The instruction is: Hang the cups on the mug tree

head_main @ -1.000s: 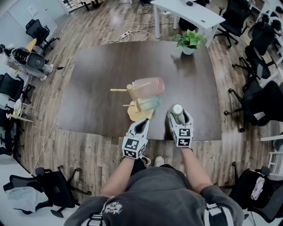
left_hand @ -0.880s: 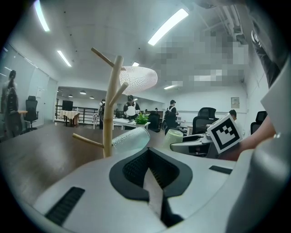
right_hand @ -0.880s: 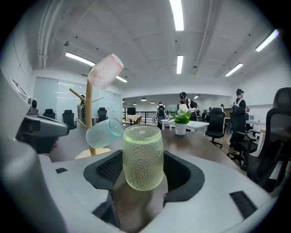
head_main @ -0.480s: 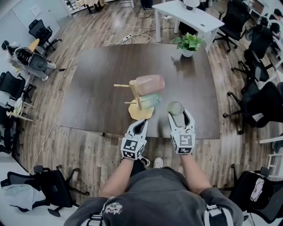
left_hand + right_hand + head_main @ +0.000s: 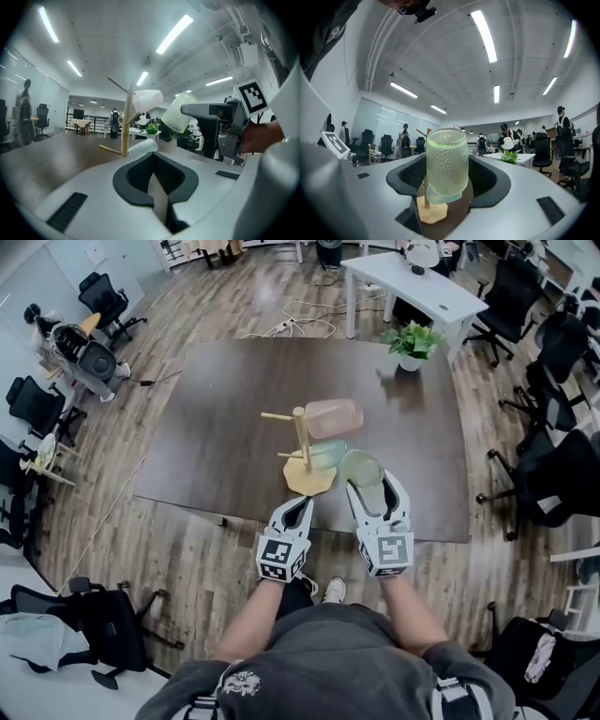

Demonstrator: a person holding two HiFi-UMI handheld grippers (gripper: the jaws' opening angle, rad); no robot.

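Head view: both forearms reach forward over the near edge of the dark brown bench point(image 5: 206, 427). The left tool point(image 5: 298, 507) points at the wooden mug tree point(image 5: 302, 442). The right tool point(image 5: 373, 488) carries a pale green dimpled glass cup point(image 5: 360, 468) just beside the tree.

Left gripper view: the left tool point(image 5: 154, 176) has its jaws together, with nothing between them.

Right gripper view: the right tool point(image 5: 446, 174) clamps the cup point(image 5: 446, 159), and the tree stands behind it.

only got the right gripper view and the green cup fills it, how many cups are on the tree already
Observer: Two, both right of the mug tree in the head view: a pink cup up top, a teal cup below it.
Operator: any pegs free
Observer: Two bare ones on the tree's opposite side: upper peg, lower peg.
Operator: left claw busy
Observer: No, the left claw is shut on nothing, pointing at the tree.
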